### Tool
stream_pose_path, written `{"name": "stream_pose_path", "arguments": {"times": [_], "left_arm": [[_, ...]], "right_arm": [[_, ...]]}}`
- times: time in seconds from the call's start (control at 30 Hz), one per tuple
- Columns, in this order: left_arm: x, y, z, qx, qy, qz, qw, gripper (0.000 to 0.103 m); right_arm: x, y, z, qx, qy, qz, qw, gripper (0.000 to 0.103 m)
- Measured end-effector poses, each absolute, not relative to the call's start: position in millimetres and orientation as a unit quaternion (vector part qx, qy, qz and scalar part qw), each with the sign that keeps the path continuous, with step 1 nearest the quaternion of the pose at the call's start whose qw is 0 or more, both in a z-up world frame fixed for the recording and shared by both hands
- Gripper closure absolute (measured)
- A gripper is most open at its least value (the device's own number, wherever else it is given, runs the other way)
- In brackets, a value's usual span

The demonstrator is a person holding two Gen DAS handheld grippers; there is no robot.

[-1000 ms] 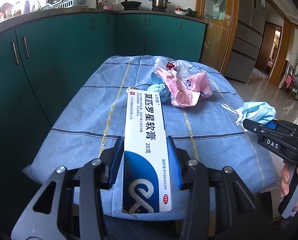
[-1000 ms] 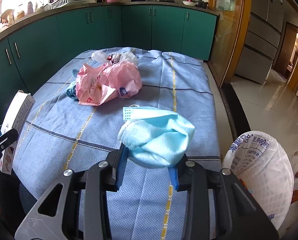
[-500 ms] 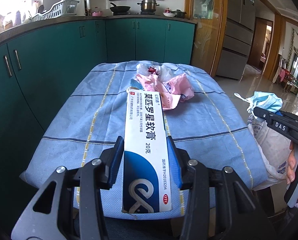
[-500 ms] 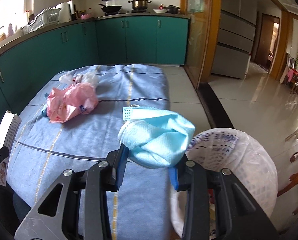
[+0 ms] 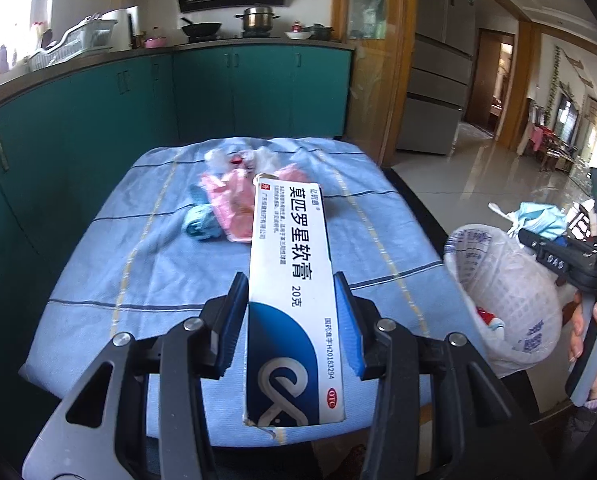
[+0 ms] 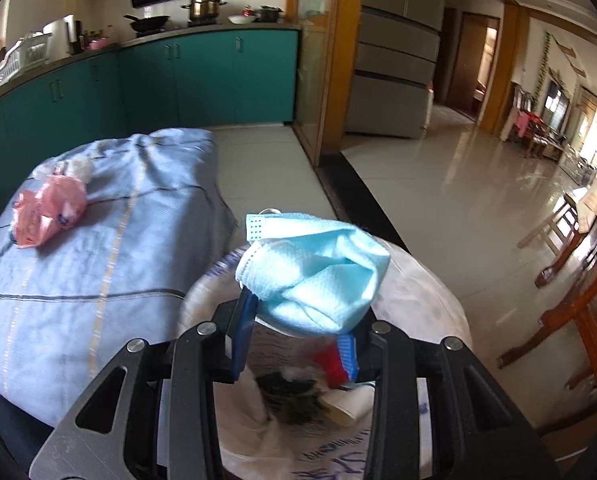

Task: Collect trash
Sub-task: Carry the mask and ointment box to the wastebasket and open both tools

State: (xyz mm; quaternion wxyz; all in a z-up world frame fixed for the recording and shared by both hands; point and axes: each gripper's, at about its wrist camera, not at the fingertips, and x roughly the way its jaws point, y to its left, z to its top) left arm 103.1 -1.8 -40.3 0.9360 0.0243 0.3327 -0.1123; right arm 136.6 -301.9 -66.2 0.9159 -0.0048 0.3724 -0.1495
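Right wrist: our right gripper (image 6: 298, 332) jaws clamp crumpled blue face mask (image 6: 314, 276) above white-lined trash bin (image 6: 438, 320); left gripper (image 5: 294, 320) jaws clamp white-blue ointment box (image 5: 292, 300). Mask could snag jaws on release.

White-and-navy box (image 5: 290, 300) with black lettering between the left tongs (image 5: 290, 320), pale blue mask (image 6: 318, 276) in the right tongs (image 6: 298, 336), blue yellow-striped cloth (image 5: 146, 264), pink bag (image 6: 50, 212), teal cabinets (image 5: 234, 88)

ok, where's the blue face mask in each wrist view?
Left wrist: face mask at the far right edge, held in the right claw above the white trash bag.
Right wrist: face mask centre frame, between the claw's fingers, over the bag's mouth.
Shared landmark: pink bag on the blue cloth.
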Motion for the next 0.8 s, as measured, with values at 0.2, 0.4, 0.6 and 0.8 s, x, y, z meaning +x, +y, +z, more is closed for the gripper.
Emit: {"name": "stream_pose_path", "arguments": {"times": [0.2,0.4,0.6,0.8], "left_arm": [[103,-55,-41,0.041,0.338,-0.18,0.923,0.059],[105,-101,-46,0.051,0.347,-0.236,0.906,0.059],[114,-151,-58,0.05,0.361,-0.308,0.879,0.059],[111,-202,-74,0.041,0.366,-0.424,0.827,0.053]], "right_arm": [[130,-337,-95,0.013,0.419,-0.182,0.889,0.052],[112,-362,-75,0.044,0.377,-0.204,0.902,0.022],[103,-380,-63,0.074,0.355,-0.227,0.904,0.022],[94,-393,-58,0.087,0.349,-0.249,0.899,0.022]]}}
